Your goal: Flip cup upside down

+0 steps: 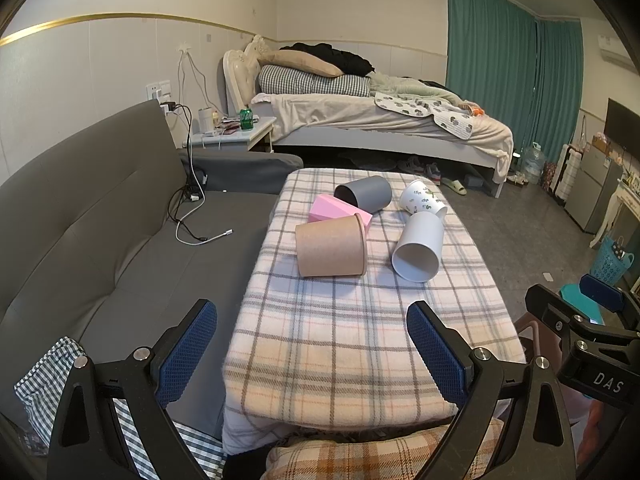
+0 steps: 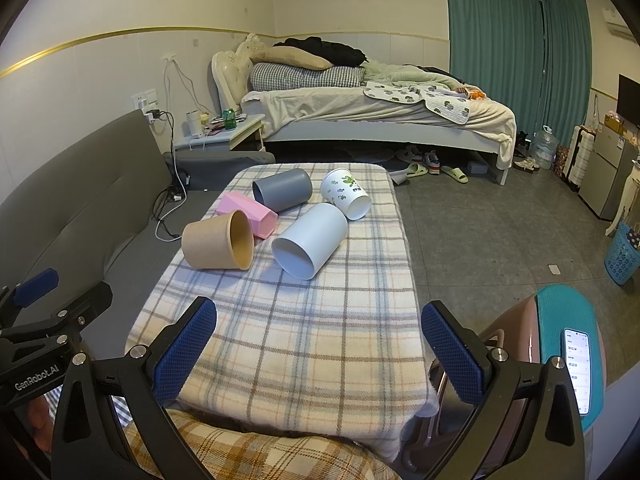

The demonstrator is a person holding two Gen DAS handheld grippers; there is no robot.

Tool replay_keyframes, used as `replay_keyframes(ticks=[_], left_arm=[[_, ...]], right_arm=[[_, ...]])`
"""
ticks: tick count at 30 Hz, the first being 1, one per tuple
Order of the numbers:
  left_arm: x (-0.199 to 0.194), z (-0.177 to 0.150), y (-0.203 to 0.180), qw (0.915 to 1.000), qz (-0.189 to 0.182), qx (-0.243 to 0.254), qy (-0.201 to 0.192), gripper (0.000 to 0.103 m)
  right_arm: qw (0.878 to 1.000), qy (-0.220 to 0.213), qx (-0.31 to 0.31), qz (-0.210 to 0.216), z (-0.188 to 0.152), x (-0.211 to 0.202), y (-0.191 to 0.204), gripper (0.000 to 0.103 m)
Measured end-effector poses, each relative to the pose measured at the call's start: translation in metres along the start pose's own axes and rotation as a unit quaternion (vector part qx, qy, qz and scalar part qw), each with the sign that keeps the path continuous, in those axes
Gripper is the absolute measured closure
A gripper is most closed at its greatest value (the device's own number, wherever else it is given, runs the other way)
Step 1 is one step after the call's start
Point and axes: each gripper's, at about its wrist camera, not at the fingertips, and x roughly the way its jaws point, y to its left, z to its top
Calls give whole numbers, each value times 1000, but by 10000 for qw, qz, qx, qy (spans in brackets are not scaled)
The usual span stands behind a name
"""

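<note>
Several cups lie on their sides on a plaid-covered table (image 1: 340,344) (image 2: 304,344): a brown paper cup (image 1: 331,246) (image 2: 218,240), a pale blue-white cup (image 1: 418,252) (image 2: 310,240), a pink cup (image 1: 338,210) (image 2: 248,210), a dark grey cup (image 1: 364,193) (image 2: 282,190) and a white printed cup (image 1: 423,198) (image 2: 346,193). My left gripper (image 1: 312,346) is open and empty, near the table's front edge, well short of the cups. My right gripper (image 2: 320,346) is open and empty, also short of them.
A grey sofa (image 1: 100,232) with cables (image 1: 192,216) runs along the left. A bed (image 1: 380,120) and nightstand (image 1: 232,132) stand behind. A chair with a teal cushion and a phone (image 2: 578,368) sits at the right. A blue basket (image 2: 622,256) stands on the tiled floor.
</note>
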Motion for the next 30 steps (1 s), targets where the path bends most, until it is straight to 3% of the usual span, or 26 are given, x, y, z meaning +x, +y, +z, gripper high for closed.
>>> replay_keyframes(ticks=[21,30], left_arm=[[0,0,0,10000,19,0,27,4],[8,13,12,9998,171,-117,17,4]], right_arm=[[9999,6,-60,115,-10,2,5,0],[9988,12,-265,409,19,9,6,0]])
